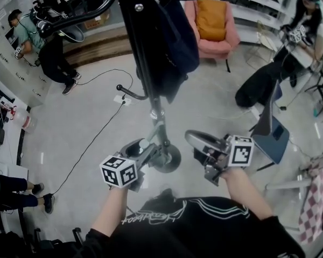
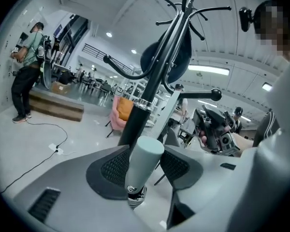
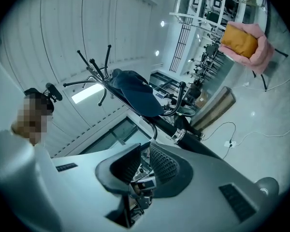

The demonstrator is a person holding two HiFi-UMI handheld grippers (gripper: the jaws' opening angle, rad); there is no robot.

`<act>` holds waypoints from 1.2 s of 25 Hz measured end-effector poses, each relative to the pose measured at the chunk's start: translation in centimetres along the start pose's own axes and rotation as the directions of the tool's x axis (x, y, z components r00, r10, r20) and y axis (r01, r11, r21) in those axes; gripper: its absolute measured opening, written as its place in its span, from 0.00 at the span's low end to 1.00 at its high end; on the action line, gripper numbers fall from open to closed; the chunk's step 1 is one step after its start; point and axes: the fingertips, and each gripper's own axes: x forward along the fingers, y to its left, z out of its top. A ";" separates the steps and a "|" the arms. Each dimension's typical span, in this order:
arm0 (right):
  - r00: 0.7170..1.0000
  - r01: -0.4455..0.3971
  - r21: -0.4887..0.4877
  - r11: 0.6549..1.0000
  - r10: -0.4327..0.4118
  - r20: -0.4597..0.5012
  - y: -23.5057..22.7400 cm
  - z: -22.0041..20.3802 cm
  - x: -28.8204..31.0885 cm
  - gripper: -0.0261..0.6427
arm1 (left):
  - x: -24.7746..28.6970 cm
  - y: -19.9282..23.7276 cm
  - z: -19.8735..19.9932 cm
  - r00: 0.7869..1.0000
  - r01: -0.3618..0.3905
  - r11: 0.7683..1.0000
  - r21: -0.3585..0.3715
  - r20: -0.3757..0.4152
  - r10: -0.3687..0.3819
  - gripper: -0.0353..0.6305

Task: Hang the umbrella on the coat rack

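My left gripper point(image 1: 151, 149) point(image 2: 144, 166) is shut on the umbrella's pale green handle point(image 1: 160, 130) point(image 2: 142, 163). The handle stands close in front of the lower pole of the black coat rack point(image 1: 142, 52) point(image 2: 154, 81), just above its round base point(image 1: 172, 160). The rest of the umbrella is hidden below the jaws. A low curved hook point(image 1: 130, 94) sticks out left of the pole. Dark navy fabric point(image 1: 175, 42) point(image 3: 135, 98) hangs on the rack higher up. My right gripper point(image 1: 196, 144) point(image 3: 140, 168) hovers right of the base, jaws slightly apart with nothing between them.
A pink armchair point(image 1: 212, 23) with an orange cushion stands behind the rack. A blue chair point(image 1: 274, 133) and a seated person point(image 1: 269, 79) are at the right. A cable and power strip point(image 1: 124, 98) lie on the floor left of the rack. Another person point(image 1: 48, 47) stands far left.
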 end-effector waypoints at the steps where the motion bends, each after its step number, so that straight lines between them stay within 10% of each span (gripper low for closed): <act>1: 1.000 0.001 0.002 1.000 -0.001 0.003 0.0 -0.1 -0.3 0.13 | 0.3 -0.1 -0.1 1.000 0.004 1.000 0.002 -0.004 -0.004 0.34; 18: 1.000 0.015 0.016 1.000 -0.015 0.005 1.5 -1.7 -3.9 0.13 | 0.6 -1.4 -2.4 0.999 0.033 0.996 -0.085 0.004 -0.033 0.34; 30: 0.996 -0.018 -0.110 0.994 0.008 -0.087 8.0 -3.5 -4.8 0.13 | -7.9 -10.2 0.7 0.970 0.165 0.970 -0.178 0.206 -0.128 0.25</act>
